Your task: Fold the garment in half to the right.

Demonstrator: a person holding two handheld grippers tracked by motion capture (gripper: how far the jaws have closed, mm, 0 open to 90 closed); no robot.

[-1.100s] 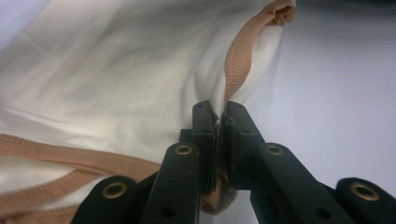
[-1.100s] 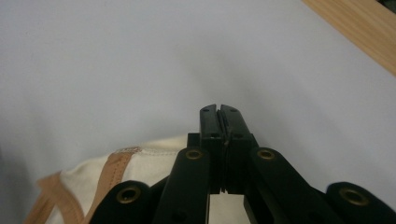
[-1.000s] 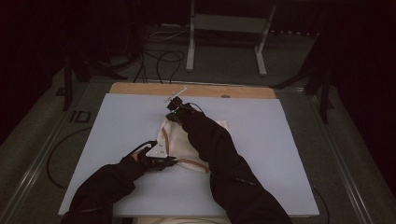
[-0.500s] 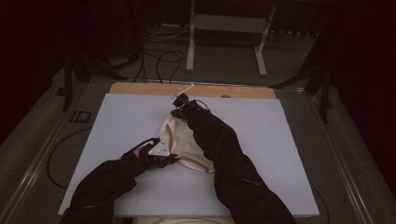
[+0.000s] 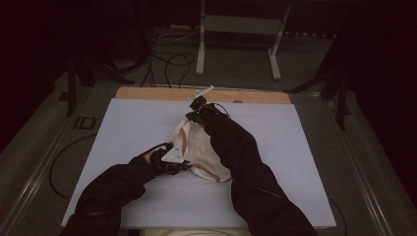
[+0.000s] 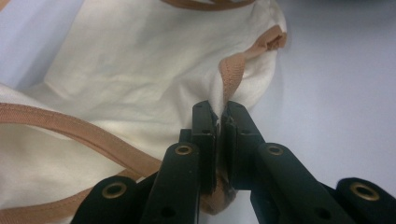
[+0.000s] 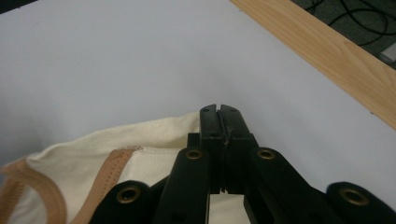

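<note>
garment [image 5: 199, 150]: cream cloth with tan trim, lying crumpled near the middle of the white table top [image 5: 123, 128], between the two grippers.
left gripper [image 6: 218, 112]: jaws closed almost tight, pinching a fold of cream cloth and tan binding [image 6: 232, 70] at the near edge.
right gripper [image 7: 219, 112]: jaws fully closed over the far edge of the cloth; pinch itself tucked under the jaws, so probably holding, not certain.
done: both edges apparently gripped, near and far.
left: lifting, spreading or folding; cloth not yet flat, not yet neatly folded, judging by the bunched shape.
hidden: far part of the garment and the right gripper's tips covered by the dark sleeve [image 5: 236, 147] in the high view.
hard to make out: kind of garment, its front or back; room around the table dark, with cables [image 5: 167, 54] and a stand [image 5: 238, 24] faint beyond the wooden strip [image 5: 147, 93].
</note>
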